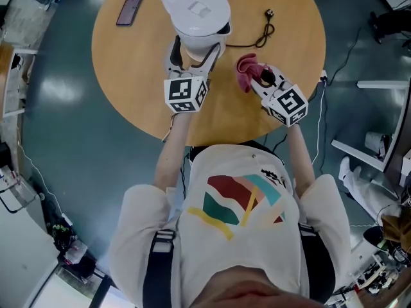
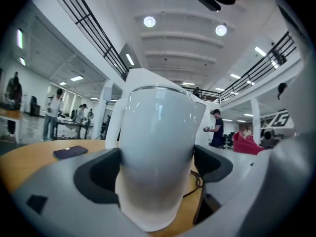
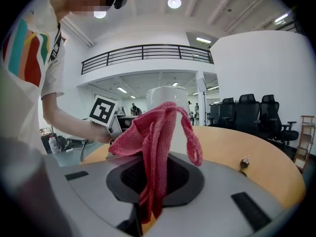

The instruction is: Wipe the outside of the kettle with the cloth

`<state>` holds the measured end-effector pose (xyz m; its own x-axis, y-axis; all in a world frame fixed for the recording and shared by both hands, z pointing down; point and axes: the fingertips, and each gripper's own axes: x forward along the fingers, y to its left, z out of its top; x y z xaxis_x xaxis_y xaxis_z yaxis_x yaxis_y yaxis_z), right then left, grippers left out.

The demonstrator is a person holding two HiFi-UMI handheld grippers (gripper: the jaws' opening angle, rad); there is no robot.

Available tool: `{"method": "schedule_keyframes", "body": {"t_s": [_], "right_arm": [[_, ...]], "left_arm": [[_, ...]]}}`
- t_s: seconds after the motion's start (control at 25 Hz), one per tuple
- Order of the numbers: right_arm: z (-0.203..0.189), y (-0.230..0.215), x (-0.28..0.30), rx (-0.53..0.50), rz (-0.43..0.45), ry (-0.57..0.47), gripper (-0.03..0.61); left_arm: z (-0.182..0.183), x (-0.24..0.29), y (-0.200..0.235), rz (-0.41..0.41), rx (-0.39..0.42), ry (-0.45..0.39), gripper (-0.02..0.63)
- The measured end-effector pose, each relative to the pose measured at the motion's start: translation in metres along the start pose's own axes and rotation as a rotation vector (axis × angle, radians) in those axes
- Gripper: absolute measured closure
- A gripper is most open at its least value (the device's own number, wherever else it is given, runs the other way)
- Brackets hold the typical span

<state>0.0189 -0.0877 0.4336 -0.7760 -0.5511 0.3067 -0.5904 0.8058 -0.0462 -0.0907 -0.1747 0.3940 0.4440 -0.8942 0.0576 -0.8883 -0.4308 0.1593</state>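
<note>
White plastic kettle (image 1: 196, 15) stands upright on the round wooden counter (image 1: 128, 69), its lower body clamped between the 2 jaws of the left hand-held gripper (image 1: 194, 55). Near its right side, the right hand-held gripper (image 1: 259, 77) is clenched on a bunched pink cloth (image 1: 246, 68). A dark phone (image 1: 130, 8) lies left of the kettle, and a black cable (image 1: 260, 36) trails to its right.

Off-task items I log on and around the bench.
Round wooden bench (image 1: 128, 76); dark phone (image 1: 130, 9) lying flat near its far left edge; black cord (image 1: 262, 36) looped at the far right, plug end lying loose; grey-green floor (image 1: 58, 101) all round; row of black office chairs (image 3: 247, 113) beyond; people (image 2: 216, 128) standing in the background hall.
</note>
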Motion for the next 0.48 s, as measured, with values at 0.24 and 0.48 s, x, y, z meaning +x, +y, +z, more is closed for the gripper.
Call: {"method": "schedule_keyframes", "body": {"t_s": [0.24,0.48], "right_arm": [[0.009,0.021,-0.011,0.013,-0.029,-0.027,0.54],[-0.005,0.021,-0.016,0.034,-0.047,-0.008,0.54]], "left_arm": [[0.004,-0.013,-0.009,0.182,-0.013,-0.009,0.098],[0.0,-0.025,0.002,0.005,0.146,-0.009,0.098]]}}
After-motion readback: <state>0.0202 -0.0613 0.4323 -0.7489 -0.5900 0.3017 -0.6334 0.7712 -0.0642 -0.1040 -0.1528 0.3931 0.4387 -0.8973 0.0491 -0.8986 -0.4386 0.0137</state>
